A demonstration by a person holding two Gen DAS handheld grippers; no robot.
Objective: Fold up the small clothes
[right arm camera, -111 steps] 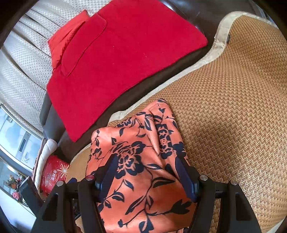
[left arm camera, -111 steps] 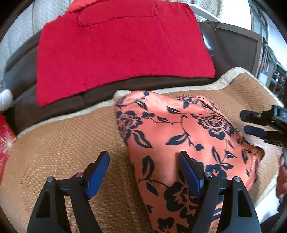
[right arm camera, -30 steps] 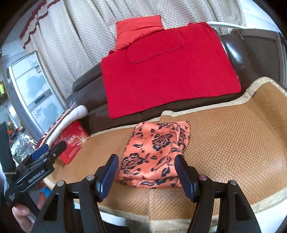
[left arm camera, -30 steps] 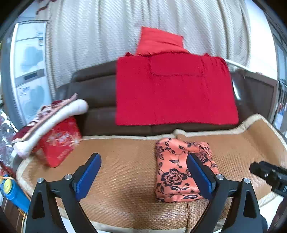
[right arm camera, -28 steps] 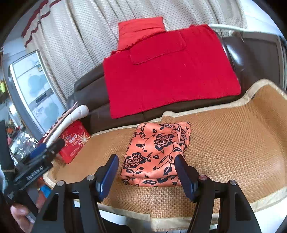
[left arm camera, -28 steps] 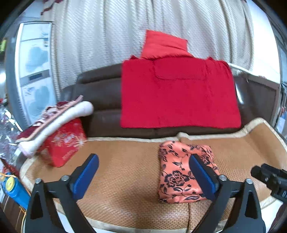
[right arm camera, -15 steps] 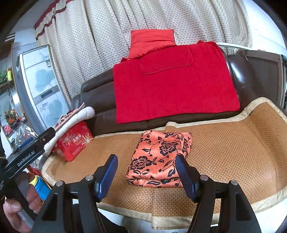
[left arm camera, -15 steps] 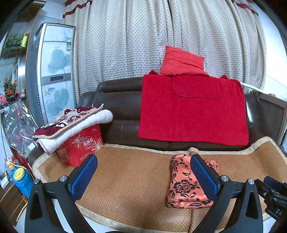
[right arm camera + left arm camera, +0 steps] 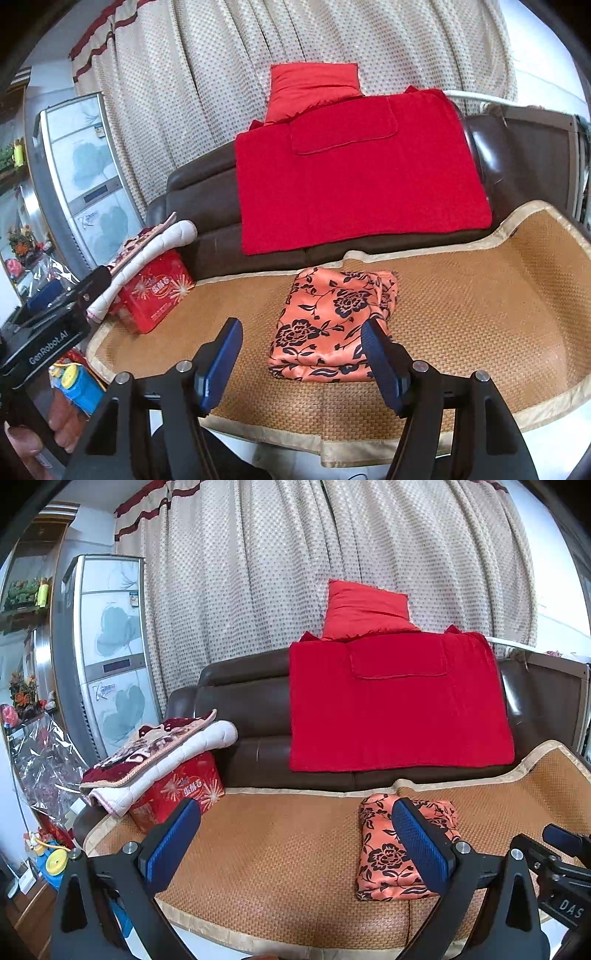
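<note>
A small orange garment with black flowers (image 9: 391,853) lies folded into a neat rectangle on the woven sofa mat (image 9: 280,842); it also shows in the right wrist view (image 9: 332,325). My left gripper (image 9: 295,845) is open and empty, held back from the sofa, to the left of the garment. My right gripper (image 9: 303,358) is open and empty, held back in front of the garment, not touching it. Its tip shows at the right edge of the left wrist view (image 9: 561,838).
A red towel (image 9: 395,701) hangs over the brown sofa back, with a red cushion (image 9: 365,609) above it. A red box (image 9: 177,794) with folded blankets (image 9: 159,753) on top stands at the mat's left end. A fridge (image 9: 107,653) stands at left.
Both grippers have pulled back and up from the folded garment, so the whole sofa now shows. The garment lies still, and both grippers stay open.
</note>
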